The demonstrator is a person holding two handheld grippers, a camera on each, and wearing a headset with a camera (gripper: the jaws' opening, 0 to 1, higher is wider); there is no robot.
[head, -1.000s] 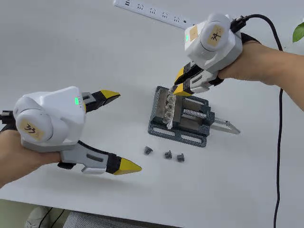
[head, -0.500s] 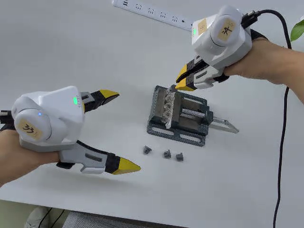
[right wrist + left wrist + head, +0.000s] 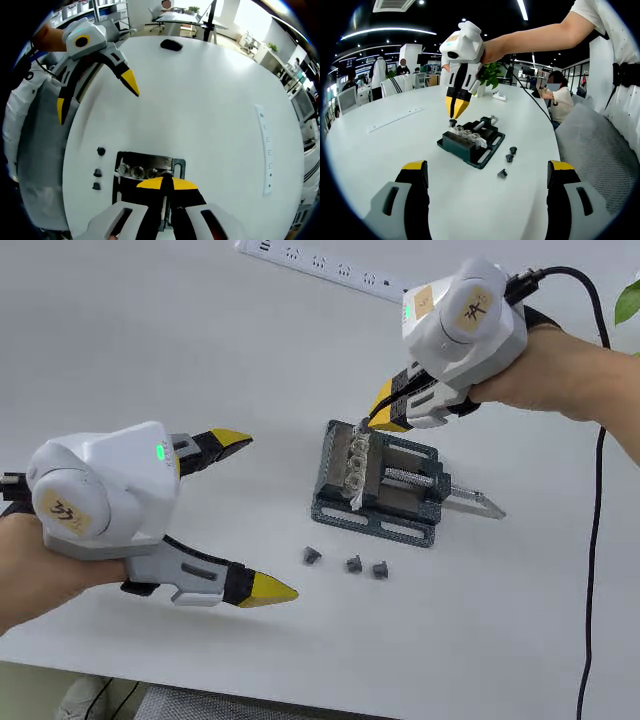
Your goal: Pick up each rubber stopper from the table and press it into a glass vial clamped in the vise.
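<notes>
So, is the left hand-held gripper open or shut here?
Open. On the left hand-held gripper, the jaws stand wide apart, nothing between them.

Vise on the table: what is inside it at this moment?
A row of clear glass vials is clamped in the dark metal vise; the end one carries a dark rubber stopper. In the right gripper view the right tool covers part of the row.

Right tongs [image 3: 379,413] pinched together above vise [image 3: 372,520], stoppers [image 3: 353,564] nearby
</notes>
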